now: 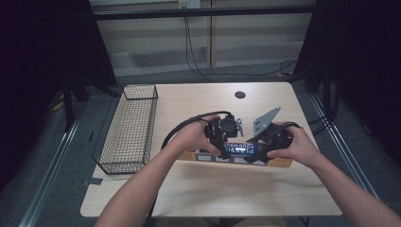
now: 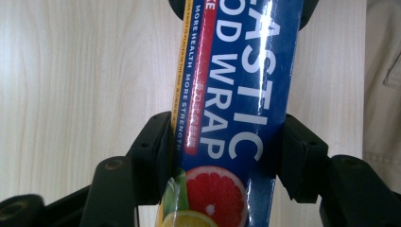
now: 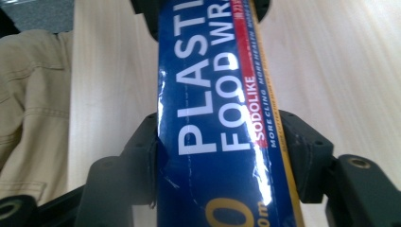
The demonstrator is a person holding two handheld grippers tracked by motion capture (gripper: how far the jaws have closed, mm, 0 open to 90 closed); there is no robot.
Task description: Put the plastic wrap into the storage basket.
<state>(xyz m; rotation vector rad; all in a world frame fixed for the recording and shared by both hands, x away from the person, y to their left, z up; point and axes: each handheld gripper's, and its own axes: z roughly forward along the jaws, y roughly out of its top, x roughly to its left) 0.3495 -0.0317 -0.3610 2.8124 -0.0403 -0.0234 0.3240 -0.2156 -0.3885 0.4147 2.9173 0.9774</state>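
A long blue plastic food wrap box (image 1: pixel 236 150) with yellow edges lies across the table's middle, held off or at the wood between both hands. My left gripper (image 1: pixel 222 142) is shut on its left end; in the left gripper view the box (image 2: pixel 231 94) runs up between the two black jaws, which press both its sides over the grapefruit picture. My right gripper (image 1: pixel 267 149) is shut on the right end; in the right gripper view the box (image 3: pixel 213 118) sits clamped between the jaws, white lettering facing the camera.
A black wire basket (image 1: pixel 130 127) stands along the table's left edge. A dark round cable hole (image 1: pixel 240 94) marks the far middle of the wooden table (image 1: pixel 198 189). Cables trail on the floor beyond the far edge. The person's beige clothing (image 3: pixel 33 104) is close behind.
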